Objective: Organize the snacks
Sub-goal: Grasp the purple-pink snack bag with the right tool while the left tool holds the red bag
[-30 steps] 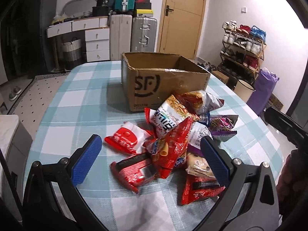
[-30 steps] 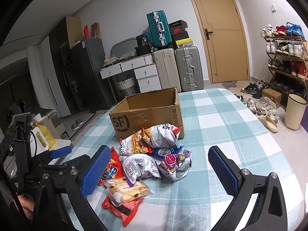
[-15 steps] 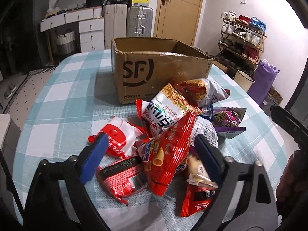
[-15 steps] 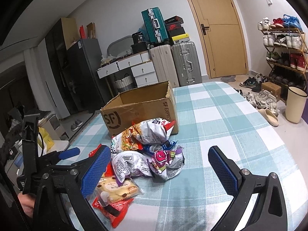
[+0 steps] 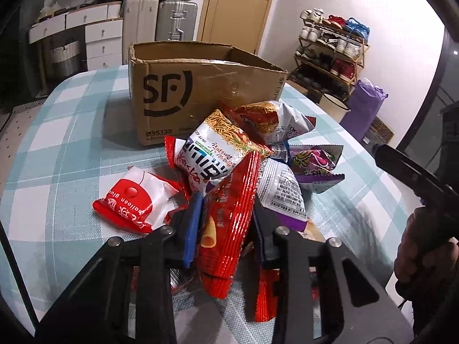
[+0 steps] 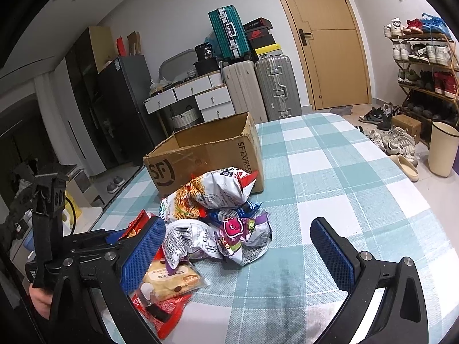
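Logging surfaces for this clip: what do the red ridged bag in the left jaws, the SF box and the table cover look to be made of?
Red ridged bag: glossy plastic film, probably; it shines and creases where the left gripper pinches it.
SF box: matte brown corrugated cardboard, with frayed, dented edges.
Table cover: seemingly woven checked cloth, matte; coated fabric cannot be excluded.

L wrist cam close on snack pile point(image 5: 238, 172); R cam farther, right; both see box point(image 6: 206, 154).

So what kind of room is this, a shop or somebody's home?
Most likely someone's home, an entry or living area: a shoe rack full of sneakers, suitcases stacked by the wooden door, and a checked tablecloth.
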Motion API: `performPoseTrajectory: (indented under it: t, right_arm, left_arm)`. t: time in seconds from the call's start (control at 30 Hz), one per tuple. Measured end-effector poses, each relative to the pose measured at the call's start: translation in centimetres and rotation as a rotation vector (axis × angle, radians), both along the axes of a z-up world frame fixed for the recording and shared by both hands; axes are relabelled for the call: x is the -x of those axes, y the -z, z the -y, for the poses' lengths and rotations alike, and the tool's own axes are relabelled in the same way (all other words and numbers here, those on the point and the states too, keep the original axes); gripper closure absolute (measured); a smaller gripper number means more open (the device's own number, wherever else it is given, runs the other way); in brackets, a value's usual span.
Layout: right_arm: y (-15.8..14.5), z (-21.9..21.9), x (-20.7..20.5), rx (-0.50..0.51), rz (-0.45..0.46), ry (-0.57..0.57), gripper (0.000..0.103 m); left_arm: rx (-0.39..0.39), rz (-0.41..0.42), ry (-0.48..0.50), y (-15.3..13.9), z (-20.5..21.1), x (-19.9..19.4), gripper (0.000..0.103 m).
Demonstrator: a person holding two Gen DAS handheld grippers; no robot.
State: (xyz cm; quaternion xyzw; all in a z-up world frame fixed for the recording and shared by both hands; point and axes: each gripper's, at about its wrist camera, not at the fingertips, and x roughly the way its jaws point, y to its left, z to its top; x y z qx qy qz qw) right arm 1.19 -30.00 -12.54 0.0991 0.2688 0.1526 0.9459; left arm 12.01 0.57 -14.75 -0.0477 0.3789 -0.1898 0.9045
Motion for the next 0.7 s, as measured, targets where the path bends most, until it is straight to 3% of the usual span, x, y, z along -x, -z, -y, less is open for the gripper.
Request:
performPoseTrajectory:
  t: [0.7]
  right_arm:
    - [0.9, 0.3, -1.9, -0.001, -0.06, -0.018, 0.0]
  left_arm:
    - [0.063, 0.008, -0.022, -1.9, -2.3, 1.3, 0.076]
